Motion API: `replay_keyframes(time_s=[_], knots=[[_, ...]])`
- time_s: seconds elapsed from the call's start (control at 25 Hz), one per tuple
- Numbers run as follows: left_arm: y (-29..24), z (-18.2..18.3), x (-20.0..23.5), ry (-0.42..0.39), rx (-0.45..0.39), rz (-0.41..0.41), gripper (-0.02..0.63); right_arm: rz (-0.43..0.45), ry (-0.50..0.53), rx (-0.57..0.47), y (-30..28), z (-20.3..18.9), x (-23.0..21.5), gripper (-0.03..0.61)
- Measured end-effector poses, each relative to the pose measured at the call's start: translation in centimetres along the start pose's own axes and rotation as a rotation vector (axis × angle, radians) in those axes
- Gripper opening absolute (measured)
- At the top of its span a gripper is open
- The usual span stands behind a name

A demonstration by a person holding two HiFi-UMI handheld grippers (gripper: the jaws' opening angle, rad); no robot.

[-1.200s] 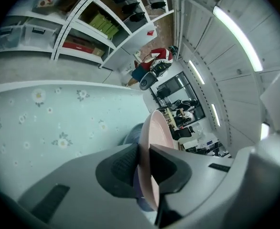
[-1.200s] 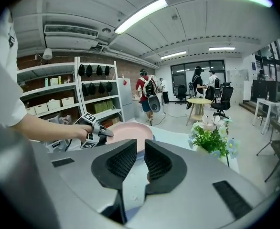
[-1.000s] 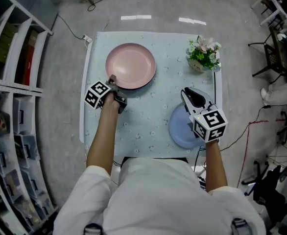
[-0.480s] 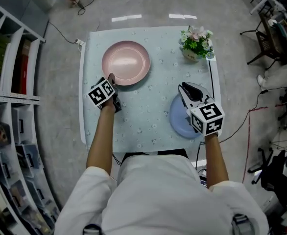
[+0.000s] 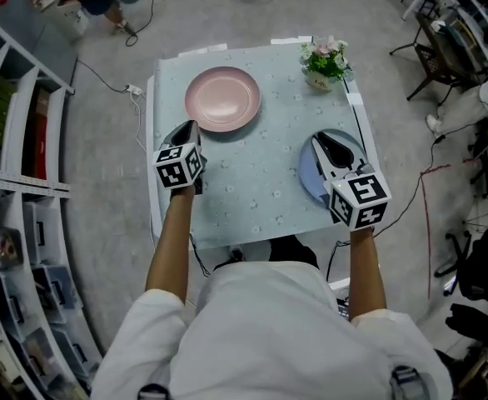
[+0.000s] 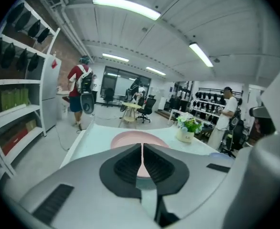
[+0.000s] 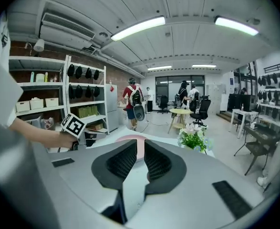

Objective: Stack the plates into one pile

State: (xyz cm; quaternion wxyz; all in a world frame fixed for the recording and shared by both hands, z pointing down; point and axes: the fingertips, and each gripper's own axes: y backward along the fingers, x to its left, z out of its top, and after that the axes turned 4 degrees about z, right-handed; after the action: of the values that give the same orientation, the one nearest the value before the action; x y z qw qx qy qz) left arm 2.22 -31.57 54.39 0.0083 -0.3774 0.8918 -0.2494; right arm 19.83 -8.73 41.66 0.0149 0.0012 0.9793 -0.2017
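A pink plate [image 5: 222, 98] lies at the far left of the pale table [image 5: 252, 173]; the left gripper view also has the pink plate [image 6: 130, 140] ahead. My left gripper [image 5: 187, 130] hovers just off its near-left rim. Its jaws have just been closing and stand shut with nothing between them [image 6: 142, 144]. A blue plate [image 5: 308, 177] lies at the near right, mostly hidden under my right gripper [image 5: 319, 140], which hangs above it. The right gripper [image 7: 140, 142] shows a narrow gap with nothing in it, and past it the pink plate [image 7: 128, 138].
A potted flower [image 5: 323, 61] stands at the table's far right corner. Shelving [image 5: 11, 140] lines the left side. Chairs and cables [image 5: 444, 65] crowd the floor at the right. People stand far off in the room [image 6: 80, 87].
Both grippers have risen off the table. The left one has rolled so its marker cube faces up, and it has drawn slightly back from the pink plate's rim. The head view has shifted.
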Motion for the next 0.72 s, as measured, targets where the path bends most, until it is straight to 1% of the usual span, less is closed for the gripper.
replay_keyframes(time_s=[0.12,0.2,0.28,0.36,0.48,0.56,0.72], knots=[[3.1,1.7,-2.1,-0.064,-0.052,-0.116,0.020,-0.054,0.021,-0.040,2.2,0.9,1.9,0.061],[5.4,2.7,-4.0,-0.139,-0.085,-0.205,0.018,-0.092,0.044,-0.051,3.8,1.2,3.1,0.062],[7.8,3.6,-6.2,-0.234,-0.116,-0.295,0.018,-0.143,0.100,-0.048,5.3,1.5,4.4,0.063],[10.0,4.5,-8.1,-0.291,-0.145,-0.370,0.019,-0.174,0.131,-0.055,6.5,1.8,5.8,0.063],[12.7,5.3,-10.5,-0.328,-0.178,-0.449,0.018,-0.190,0.116,-0.072,7.9,1.7,7.4,0.064],[14.1,5.5,-12.4,-0.343,-0.192,-0.506,0.018,-0.200,0.101,-0.069,8.6,0.9,7.8,0.066],[15.7,4.2,-16.2,-0.360,-0.192,-0.613,0.018,-0.239,0.051,-0.017,9.8,-2.8,6.9,0.071]])
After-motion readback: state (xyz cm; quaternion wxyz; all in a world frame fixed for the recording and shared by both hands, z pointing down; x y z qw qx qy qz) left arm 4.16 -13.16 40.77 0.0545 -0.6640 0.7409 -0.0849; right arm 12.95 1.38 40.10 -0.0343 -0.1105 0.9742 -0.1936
